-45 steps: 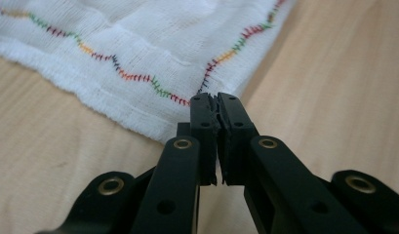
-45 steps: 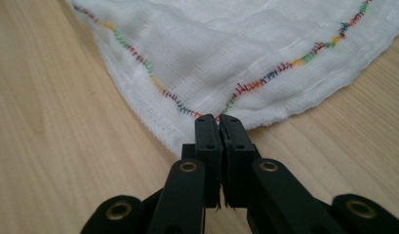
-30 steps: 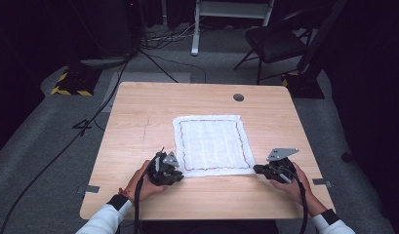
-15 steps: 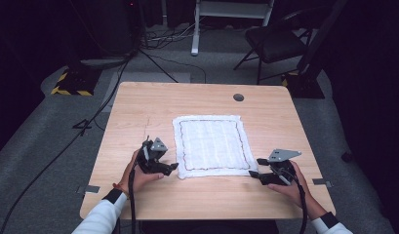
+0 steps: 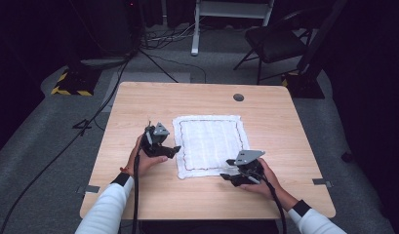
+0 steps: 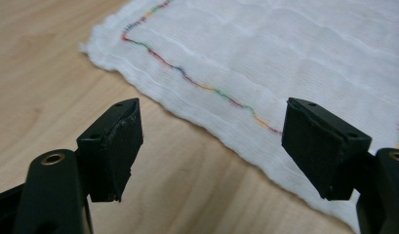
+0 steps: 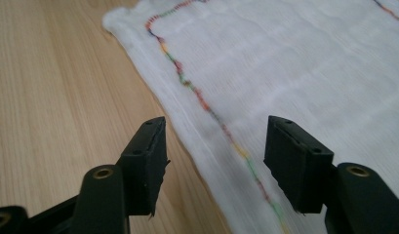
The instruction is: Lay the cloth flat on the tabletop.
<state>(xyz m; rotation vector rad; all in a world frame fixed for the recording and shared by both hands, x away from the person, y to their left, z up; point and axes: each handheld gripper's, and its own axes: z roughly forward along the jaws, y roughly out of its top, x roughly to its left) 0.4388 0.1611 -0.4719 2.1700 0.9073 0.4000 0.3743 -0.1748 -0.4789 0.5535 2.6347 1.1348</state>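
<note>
You've just let go; both claws have been opening, the left claw [image 5: 175,149] wide, the right claw [image 5: 228,169] a bit narrower, nothing pinched; the cloth [image 5: 209,145] lies flat mid-bench [image 5: 138,107]; spreading looks done.

The left gripper [image 5: 175,149] is held low in the left hand [image 5: 147,158], jaws spread wide, nothing between them. The right gripper [image 5: 227,169] is gripped in the right hand [image 5: 263,181], its jaws parted after just closing slightly. Both forearms are sleeved in white.
</note>
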